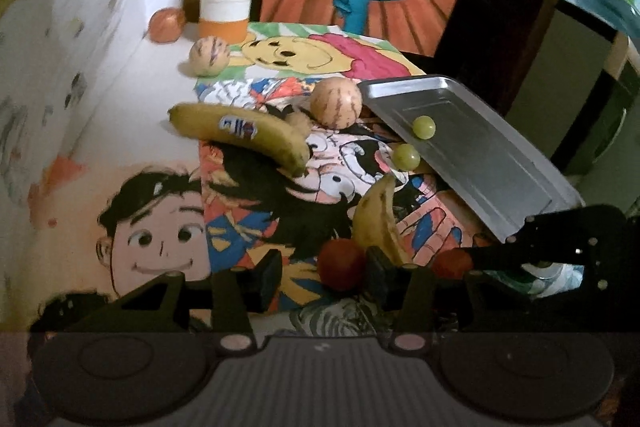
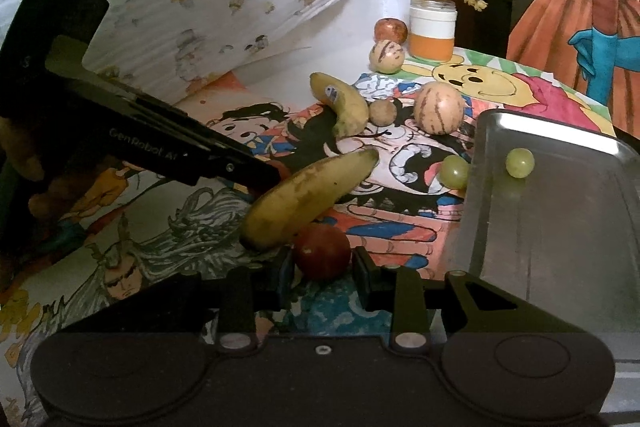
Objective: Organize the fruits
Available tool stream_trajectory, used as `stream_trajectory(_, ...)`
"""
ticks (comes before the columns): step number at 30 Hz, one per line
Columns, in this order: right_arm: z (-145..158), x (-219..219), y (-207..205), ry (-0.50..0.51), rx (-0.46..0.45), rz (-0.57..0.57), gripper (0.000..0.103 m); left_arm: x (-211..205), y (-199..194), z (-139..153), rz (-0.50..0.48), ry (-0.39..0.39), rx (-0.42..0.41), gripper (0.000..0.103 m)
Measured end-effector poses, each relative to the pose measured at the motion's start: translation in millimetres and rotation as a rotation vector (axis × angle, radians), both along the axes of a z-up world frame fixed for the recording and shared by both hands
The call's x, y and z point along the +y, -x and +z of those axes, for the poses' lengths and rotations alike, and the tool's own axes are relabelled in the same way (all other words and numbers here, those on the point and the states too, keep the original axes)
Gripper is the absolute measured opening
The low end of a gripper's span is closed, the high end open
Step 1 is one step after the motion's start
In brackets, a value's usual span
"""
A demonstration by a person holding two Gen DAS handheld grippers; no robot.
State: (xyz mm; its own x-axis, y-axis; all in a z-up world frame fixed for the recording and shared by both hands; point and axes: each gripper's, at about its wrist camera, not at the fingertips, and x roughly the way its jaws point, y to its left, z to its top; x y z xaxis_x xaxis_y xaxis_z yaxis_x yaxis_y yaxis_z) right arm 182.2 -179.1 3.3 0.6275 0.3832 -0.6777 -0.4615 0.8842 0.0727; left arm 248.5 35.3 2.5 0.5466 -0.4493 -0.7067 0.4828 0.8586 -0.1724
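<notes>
The right claw [image 2: 322, 281] is closed on a small dark red fruit [image 2: 322, 252], its two pads pressing the fruit's left and right sides, low over the tabletop [image 2: 160, 247] with its cartoon drawings. The claw angles downward toward the surface. A spotted banana [image 2: 306, 197] lies just beyond and left of this fruit, its near end touching or almost touching it.

The left claw [image 1: 322, 277] stands partly spread. Between its fingers sits a second dark red fruit [image 1: 342, 264], close against the right finger [image 1: 378, 273] and apart from the left one [image 1: 268, 277], so nothing is pinched. This claw also tilts down at the tabletop, and in the right wrist view its black body [image 2: 160, 143] reaches in from the left, ending beside the spotted banana.

A metal tray [image 2: 560, 227] lies on the right of the tabletop, with one green grape [image 2: 520, 163] inside it. A second green grape [image 2: 454, 171] sits just outside the tray's left rim. Farther back lie a banana with a sticker [image 2: 340, 103], a small brown round fruit [image 2: 383, 112] beside its tip, and a pale striped round fruit [image 2: 439, 109]. Another striped fruit [image 2: 386, 55], a reddish apple-like fruit [image 2: 391, 30] and a white and orange jar [image 2: 434, 34] stand at the far edge
</notes>
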Motion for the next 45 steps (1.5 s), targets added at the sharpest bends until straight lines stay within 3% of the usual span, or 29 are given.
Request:
stream_trajectory(3,-0.4,0.1,-1.3,0.001,-0.004,0.0,0.034,0.4,-4.5,-0.3,-0.016,0.019,-0.001,0.067)
stream_trajectory(6,-0.7,0.4,-2.3,0.003,-0.009,0.004,0.034,6.2,-6.3,-4.6,0.003,0.053,0.022,0.068)
stream_trajectory(17,-0.6,-1.7,-5.3,-0.011,-0.002,0.005,0.033,12.5,-0.2,-8.5,-0.014,0.141,0.024,0.043)
stream_trajectory(25,-0.2,-4.7,-3.6,-0.015,-0.002,-0.005,0.033,21.9,5.0,-11.9,0.013,0.148,0.039,0.04)
stream_trajectory(34,-0.3,-4.4,-2.1,-0.014,-0.007,-0.007,0.033,6.0,0.8,-6.3,-0.016,0.068,0.0,0.046)
stream_trajectory(39,0.0,-5.6,-1.5,-0.02,-0.007,-0.013,0.033,6.0,0.7,-7.0,-0.015,0.071,0.005,0.046)
stream_trajectory(42,0.7,-7.8,0.8,-0.025,-0.004,-0.016,0.033,7.2,2.0,-7.7,-0.011,0.089,0.017,0.038)
stream_trajectory(43,0.9,-9.0,1.6,-0.029,-0.002,-0.017,0.033,8.0,2.6,-8.3,-0.011,0.106,0.029,0.03)
stream_trajectory(45,1.3,-10.8,3.8,-0.033,0.003,-0.02,0.033,8.5,4.1,-9.8,0.01,0.128,0.048,0.03)
